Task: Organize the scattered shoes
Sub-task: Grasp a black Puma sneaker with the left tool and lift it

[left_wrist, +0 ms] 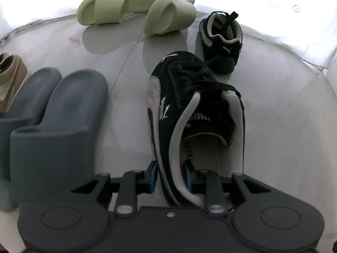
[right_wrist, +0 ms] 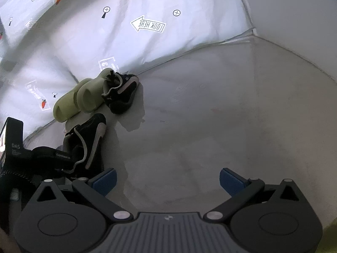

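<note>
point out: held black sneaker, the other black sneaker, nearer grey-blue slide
held black sneaker (left_wrist: 168,97): left wrist view, side panel by the logo.
other black sneaker (left_wrist: 226,48): left wrist view, heel side.
nearer grey-blue slide (left_wrist: 78,97): left wrist view, footbed.

"Puma" marks the black sneaker (left_wrist: 189,109); "LOOK HERE" the white sheet (right_wrist: 147,48); "DAS" a black device (right_wrist: 14,145).

Black sneaker (left_wrist: 189,109): matt suede-like upper w/ pale smooth trim, cloth laces. 2nd black sneaker (left_wrist: 222,42): same nap. Green slides (left_wrist: 118,4): matt foam-like, smooth. Grey-blue slides (left_wrist: 63,109): smooth matt rubber/plastic. Floor (left_wrist: 118,48): glossy, reflective. Right gripper (right_wrist: 168,182): matt black plastic, blue pads (right_wrist: 105,181), metal pins.
</note>
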`<state>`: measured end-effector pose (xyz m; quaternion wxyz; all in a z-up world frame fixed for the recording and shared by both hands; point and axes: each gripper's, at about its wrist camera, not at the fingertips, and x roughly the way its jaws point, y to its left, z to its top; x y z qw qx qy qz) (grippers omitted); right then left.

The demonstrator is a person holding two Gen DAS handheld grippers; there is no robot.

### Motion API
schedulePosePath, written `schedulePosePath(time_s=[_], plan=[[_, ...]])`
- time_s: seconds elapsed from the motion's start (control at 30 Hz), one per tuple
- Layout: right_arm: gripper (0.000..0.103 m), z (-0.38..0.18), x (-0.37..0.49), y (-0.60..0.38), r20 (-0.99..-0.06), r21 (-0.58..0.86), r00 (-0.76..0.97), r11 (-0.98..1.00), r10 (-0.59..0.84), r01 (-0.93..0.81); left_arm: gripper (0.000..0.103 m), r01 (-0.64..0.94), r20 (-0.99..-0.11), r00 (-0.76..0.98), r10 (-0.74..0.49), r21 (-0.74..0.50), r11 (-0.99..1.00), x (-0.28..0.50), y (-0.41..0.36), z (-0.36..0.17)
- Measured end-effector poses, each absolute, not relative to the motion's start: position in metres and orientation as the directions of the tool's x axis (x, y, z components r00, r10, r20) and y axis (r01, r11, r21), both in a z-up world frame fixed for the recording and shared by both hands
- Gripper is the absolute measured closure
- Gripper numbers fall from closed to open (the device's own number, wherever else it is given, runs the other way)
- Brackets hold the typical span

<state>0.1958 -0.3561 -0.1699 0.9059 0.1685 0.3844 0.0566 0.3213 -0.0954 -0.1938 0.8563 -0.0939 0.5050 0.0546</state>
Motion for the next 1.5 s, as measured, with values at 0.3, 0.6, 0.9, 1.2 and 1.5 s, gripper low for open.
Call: schedulePosePath(time_s=[0.3,0.6,0.9,1.2,1.5], plan=[[0.0,-0.169,0.192,-0.342,-0.673,0.351,0.684,0.936,0.282,-0.04,0.077,-0.139,-0.876,0.482,-0.001,-0.077,0.987,0.282,-0.1,-0.191],[0.0,-0.17,0.182,-0.332,-0.684,0.356,0.679,0.934,0.267,-0.009,0.077,-0.082,-0.887,0.462,-0.029,-0.075,0.994,0.258,-0.097,-0.19],[0.0,-0.17,0.184,-0.332,-0.684,0.358,0.686,0.933,0.249,0.018,0.077,-0.033,-0.893,0.447,-0.051,-0.073,0.997,0.239,-0.095,-0.191],[0.0,-0.171,0.207,-0.333,-0.687,0.339,0.691,0.94,0.223,0.034,0.064,0.007,-0.832,0.551,-0.058,-0.065,0.998,0.23,-0.093,-0.172],[0.0,-0.169,0.249,-0.321,-0.66,0.214,0.742,0.976,0.119,0.034,0.038,0.051,-0.646,0.753,-0.129,-0.138,0.989,0.236,-0.085,-0.134]])
